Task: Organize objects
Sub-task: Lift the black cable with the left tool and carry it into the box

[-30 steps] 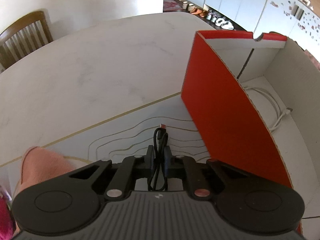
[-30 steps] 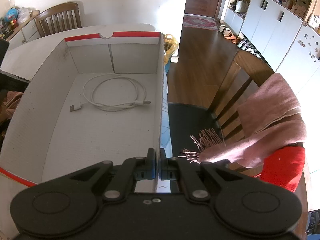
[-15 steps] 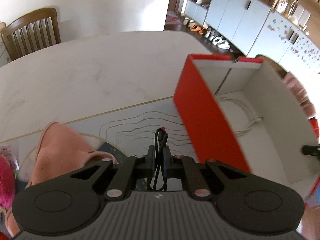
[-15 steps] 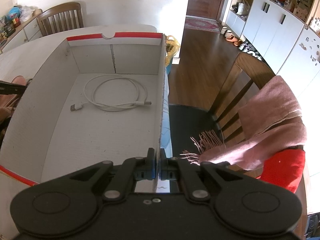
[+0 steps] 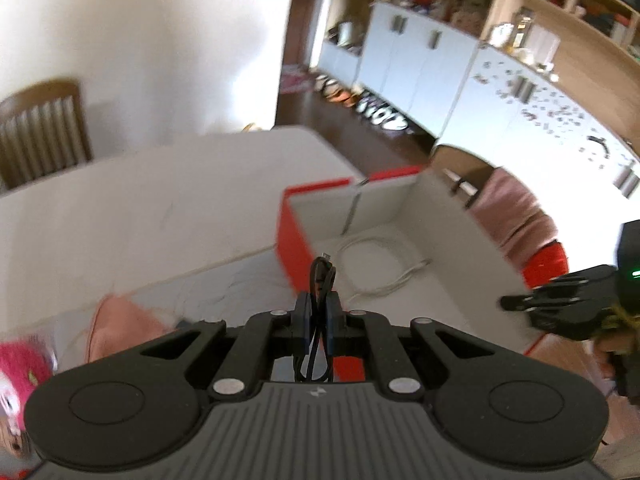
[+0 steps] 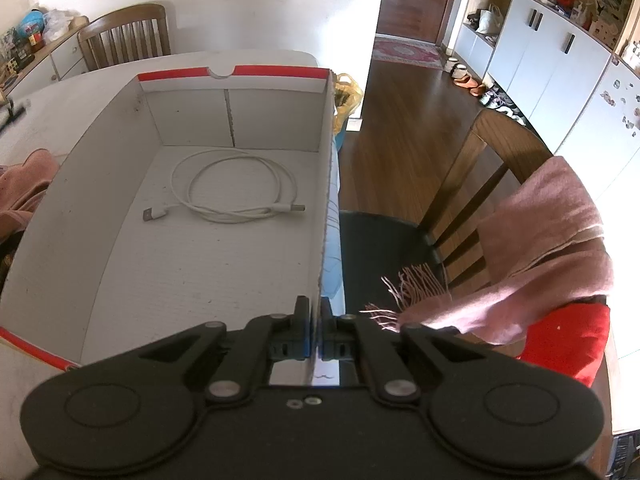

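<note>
While the left gripper (image 5: 318, 320) pinches a folded black cable (image 5: 320, 280) between its pads above the table (image 5: 140, 200), the right gripper (image 6: 315, 332) clamps the right wall of the red-and-white cardboard box (image 6: 326, 184). A coiled white USB cable (image 6: 232, 188) lies on the box floor toward its far end. A pink cloth (image 6: 24, 188) lies on the table just left of the box. A chair (image 6: 460, 208) draped with a pink scarf (image 6: 548, 248) stands to the right.

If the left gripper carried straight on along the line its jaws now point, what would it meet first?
Probably the red box's near wall or rim, or, if it clears that, the floor inside by the coiled white cable. The left gripper, shut on a black cable, points down at that edge; blur leaves depth uncertain.
</note>
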